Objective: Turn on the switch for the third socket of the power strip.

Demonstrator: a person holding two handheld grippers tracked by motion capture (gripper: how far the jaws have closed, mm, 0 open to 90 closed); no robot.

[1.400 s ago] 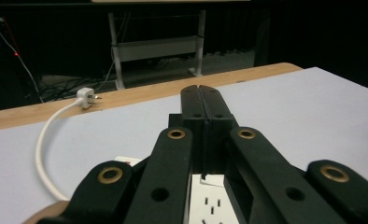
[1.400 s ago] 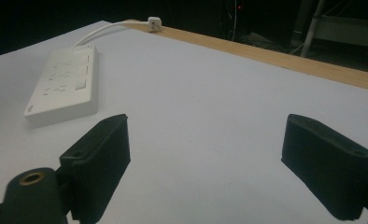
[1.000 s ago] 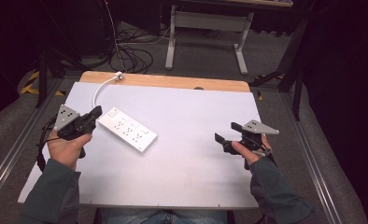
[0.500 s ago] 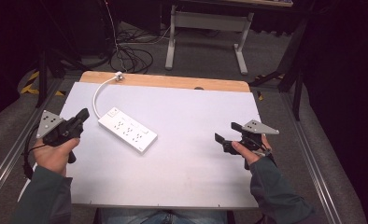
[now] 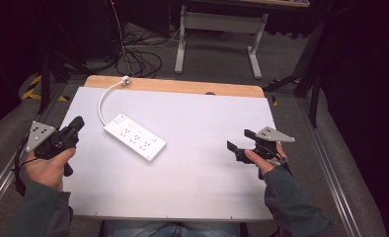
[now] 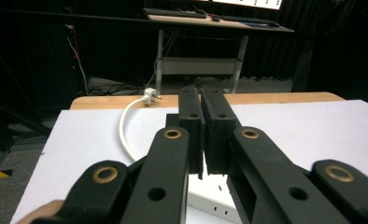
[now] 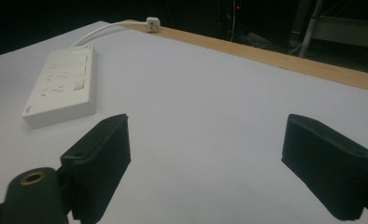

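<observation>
A white power strip (image 5: 135,138) lies flat on the white table top (image 5: 207,118), left of centre. Its white cable (image 5: 102,101) curves back to a white plug (image 5: 126,79) resting on the wooden far edge. At the table's left edge a hand holds my left gripper (image 5: 76,123), jaws shut with nothing between them, pointing toward the strip. In the left gripper view the shut gripper (image 6: 201,91) hides most of the strip (image 6: 205,198). My right gripper (image 5: 238,141) is open above the table's right side, well apart from the strip (image 7: 63,86).
A wooden strip (image 5: 182,87) runs along the table's far edge. Behind the table, on the floor, are tangled black cables (image 5: 138,61) and a grey metal stand (image 5: 217,24). Metal rails (image 5: 330,168) flank the table.
My left gripper has drawn back to the left, away from the power strip, out to the table's left edge. The right gripper has stayed in place.
</observation>
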